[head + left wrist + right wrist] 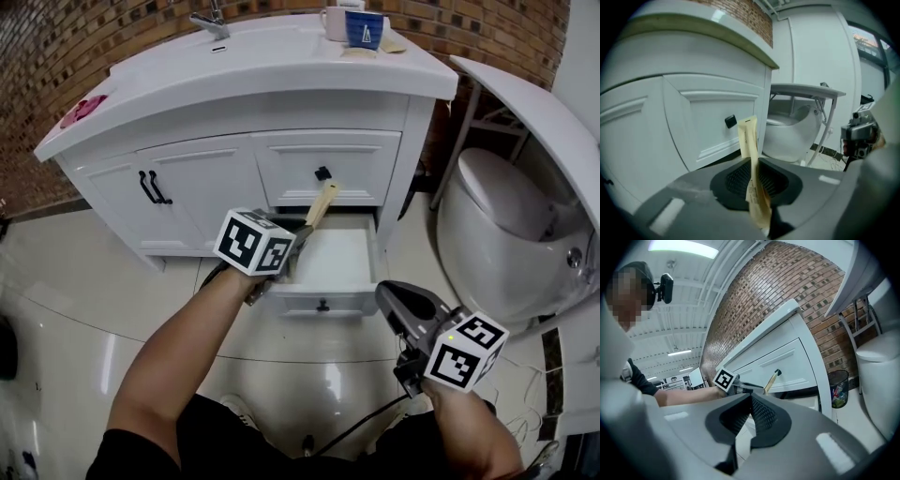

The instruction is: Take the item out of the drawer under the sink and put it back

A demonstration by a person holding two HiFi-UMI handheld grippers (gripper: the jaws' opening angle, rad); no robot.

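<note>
**Vanity cabinet** (112, 178): white, against a brick wall, basin top above. Two doors with black handles on the left, two drawers on the right.

**Upper drawer** (366, 164): closed, black knob at its centre.

**Lower drawer** (291, 302): pulled out toward the near side. Its white interior is visible from above, and nothing can be made out lying in the part that shows.

**Packet** (322, 202) (749, 136): the task's item. Slim, beige, with fine print too small to read. It is out of the drawer and held in the air above it. Its far end points up at the upper drawer's knob.

**Left gripper** (305, 230) (754, 161): jaws clamped on the packet's near end.

**Right gripper** (389, 295) (751, 397): near right, just beside the lower drawer's front corner. Its jaws are together with nothing between them.

**Countertop items**: white mug (333, 23) and blue cup (364, 28), side by side at the far right, contents not visible. Pink object (82, 110) at the left end.

**Toilet** (506, 234): right of the cabinet, lid raised.

**Waste bin** (838, 387): dark mesh, between cabinet and toilet, holding mixed coloured rubbish.
</note>
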